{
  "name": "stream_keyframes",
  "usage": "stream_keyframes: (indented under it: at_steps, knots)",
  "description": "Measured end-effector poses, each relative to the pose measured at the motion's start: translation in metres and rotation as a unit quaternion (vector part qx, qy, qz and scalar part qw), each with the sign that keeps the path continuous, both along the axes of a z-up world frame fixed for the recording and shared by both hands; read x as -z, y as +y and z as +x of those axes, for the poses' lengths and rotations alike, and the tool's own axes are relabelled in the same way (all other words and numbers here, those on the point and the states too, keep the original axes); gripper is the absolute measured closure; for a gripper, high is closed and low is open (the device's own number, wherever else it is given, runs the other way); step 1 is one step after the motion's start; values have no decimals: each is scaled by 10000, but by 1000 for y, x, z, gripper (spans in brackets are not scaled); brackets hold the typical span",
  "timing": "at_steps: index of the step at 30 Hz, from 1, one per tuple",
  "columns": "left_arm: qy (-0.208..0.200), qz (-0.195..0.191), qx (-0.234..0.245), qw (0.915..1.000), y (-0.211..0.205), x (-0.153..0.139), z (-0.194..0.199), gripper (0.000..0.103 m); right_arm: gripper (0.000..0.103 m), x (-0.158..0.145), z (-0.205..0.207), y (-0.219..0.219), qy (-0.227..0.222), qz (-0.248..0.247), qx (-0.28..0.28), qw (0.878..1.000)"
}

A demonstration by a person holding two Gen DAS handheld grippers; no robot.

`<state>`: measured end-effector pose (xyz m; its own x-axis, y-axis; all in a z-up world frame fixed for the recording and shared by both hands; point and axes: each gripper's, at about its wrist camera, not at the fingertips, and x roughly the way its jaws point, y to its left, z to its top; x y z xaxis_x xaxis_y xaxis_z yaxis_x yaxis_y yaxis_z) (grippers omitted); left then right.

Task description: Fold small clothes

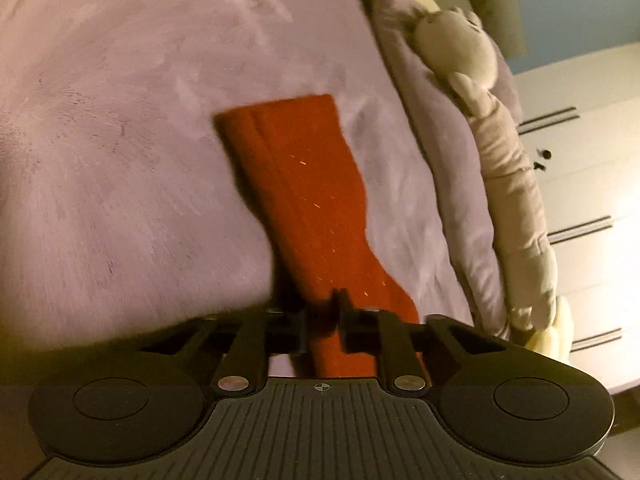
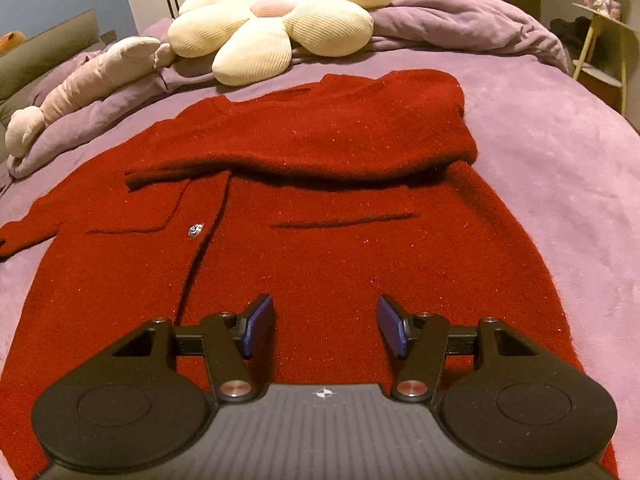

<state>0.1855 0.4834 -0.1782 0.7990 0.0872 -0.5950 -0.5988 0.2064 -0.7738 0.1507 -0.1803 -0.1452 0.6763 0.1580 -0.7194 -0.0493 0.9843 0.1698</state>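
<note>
A small red knitted cardigan [image 2: 320, 216] lies flat on the purple bedspread [image 2: 560, 168]. One sleeve [image 2: 304, 148] is folded across its chest, and the other sleeve [image 2: 24, 236] stretches off to the left. In the left wrist view that stretched red sleeve [image 1: 296, 184] runs from the bed down between the jaws, and my left gripper [image 1: 322, 312] is shut on it. My right gripper [image 2: 322, 312] hovers open over the cardigan's lower hem, its blue pads [image 2: 258, 326] apart with nothing between them.
A cream flower-shaped pillow [image 2: 280, 16] and a long beige plush toy [image 2: 80, 84] lie at the far side of the bed beside a bunched purple duvet [image 2: 460, 24]. White wardrobe doors [image 1: 580, 184] stand beyond. A small yellow side table [image 2: 600, 52] is at the right.
</note>
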Motion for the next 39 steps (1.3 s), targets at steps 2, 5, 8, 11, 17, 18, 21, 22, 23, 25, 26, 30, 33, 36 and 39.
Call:
stream_keyframes:
  at_steps: [2, 5, 8, 11, 17, 18, 21, 22, 23, 25, 26, 30, 33, 36, 39]
  knots:
    - [-82, -27, 59, 9999, 4, 3, -4, 91, 45, 0, 1, -1, 26, 49, 54, 10000]
    - [12, 532, 289, 9982, -5, -14, -4, 92, 46, -1, 3, -5, 41, 168, 119, 9998]
    - [28, 1425, 755, 9869, -30, -49, 4, 92, 48, -2, 1, -12, 16, 303, 196, 9993]
    - [-125, 2371, 1483, 9600, -78, -95, 23, 92, 48, -2, -1, -17, -16, 353, 259, 9990]
    - [-965, 3630, 3257, 8676, -245, -165, 63, 92, 48, -4, -8, -31, -99, 646, 480, 9967]
    - [-1053, 3697, 3506, 8540, -273, -168, 69, 92, 48, -4, -9, -34, -112, 703, 508, 9962]
    - [-1110, 3972, 4300, 8031, -364, -158, 77, 88, 48, -5, -13, -46, -151, 847, 592, 9945]
    - [-1025, 3998, 4520, 7908, -389, -150, 81, 79, 48, -6, -12, -51, -160, 888, 622, 9940]
    - [-884, 3981, 4771, 7785, -413, -137, 85, 71, 48, -6, -12, -55, -165, 912, 650, 9936]
    - [-555, 3859, 4956, 7761, -435, -114, 90, 60, 48, -9, -9, -65, -180, 960, 706, 9927]
    - [-449, 3693, 4980, 7833, -437, -103, 87, 60, 48, -11, -8, -69, -205, 983, 709, 9924]
    - [-161, 3464, 4725, 8103, -412, -79, 72, 59, 48, -18, 12, -75, -308, 1160, 537, 9913]
    - [84, 3720, 4448, 8147, -386, -75, 60, 56, 48, -21, 41, -59, -353, 1275, 236, 9909]
    - [305, 3767, 4177, 8262, -368, -72, 54, 50, 48, -25, 79, -36, -457, 1339, 51, 9899]
    - [443, 3634, 4075, 8366, -353, -64, 61, 50, 48, -24, 117, -20, -422, 1729, -131, 9839]
